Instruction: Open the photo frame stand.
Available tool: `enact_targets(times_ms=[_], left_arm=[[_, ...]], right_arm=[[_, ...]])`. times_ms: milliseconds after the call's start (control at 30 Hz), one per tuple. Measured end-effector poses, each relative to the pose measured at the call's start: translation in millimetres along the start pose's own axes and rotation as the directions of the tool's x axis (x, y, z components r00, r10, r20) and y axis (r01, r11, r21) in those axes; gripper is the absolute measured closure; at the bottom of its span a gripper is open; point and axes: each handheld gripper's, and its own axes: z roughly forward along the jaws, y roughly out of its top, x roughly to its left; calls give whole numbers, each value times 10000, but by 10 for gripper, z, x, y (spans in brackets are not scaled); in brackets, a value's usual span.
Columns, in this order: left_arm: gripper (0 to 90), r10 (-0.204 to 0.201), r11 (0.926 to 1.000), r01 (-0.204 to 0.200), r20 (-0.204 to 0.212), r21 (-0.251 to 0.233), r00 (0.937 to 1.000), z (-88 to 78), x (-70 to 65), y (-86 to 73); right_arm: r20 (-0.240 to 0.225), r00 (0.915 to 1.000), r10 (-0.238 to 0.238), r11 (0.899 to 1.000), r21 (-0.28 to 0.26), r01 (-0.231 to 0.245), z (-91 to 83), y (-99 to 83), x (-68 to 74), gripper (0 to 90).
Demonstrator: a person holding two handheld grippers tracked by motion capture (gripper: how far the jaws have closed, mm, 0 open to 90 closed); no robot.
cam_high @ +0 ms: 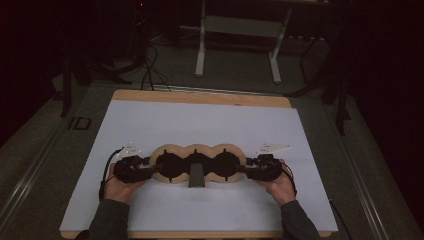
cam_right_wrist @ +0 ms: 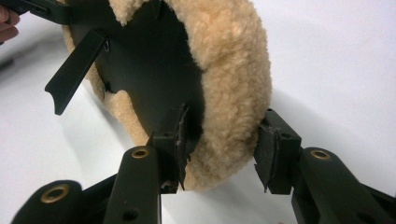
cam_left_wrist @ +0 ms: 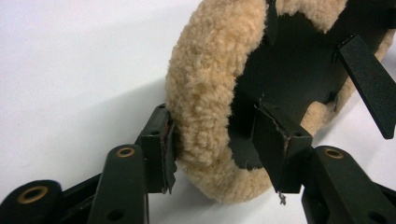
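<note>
A tan fleece pad with three round lobes and a black inner face lies across the near middle of the white sheet. A black strap sticks out from its front. My left gripper is at the pad's left end. Its jaws straddle the fleece rim: the outer pad touches the fleece, the inner pad stands just inside over the black face. My right gripper is at the right end, with both pads against the rim, one inside and one outside.
The white sheet covers a wooden board with edges close on all sides. Beyond it, a desk frame and cables stand on the dark floor. The person's hands and sleeves enter from the bottom edge.
</note>
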Motion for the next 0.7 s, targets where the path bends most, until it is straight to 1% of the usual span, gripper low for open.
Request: enact_targets(times_ms=[133, 233, 500, 700], left_arm=[[544, 246, 9997, -247, -185, -30, 9995, -17, -32, 7], [559, 371, 9993, -373, -234, -66, 9990, -27, -44, 13], [581, 600, 9980, -606, -361, -161, 9975, -38, -66, 32], [583, 751, 9970, -759, -562, -128, 9956, -29, -88, 57]], right_arm=[[58, 10000, 57, 10000, 56, -58, 19, -14, -10, 561], [93, 9999, 135, 9999, 101, -136, 32, -28, -20, 555], [227, 9996, 164, 9998, 120, -166, 53, -39, -34, 544], [357, 9993, 124, 9998, 121, -129, 62, -39, -40, 538]])
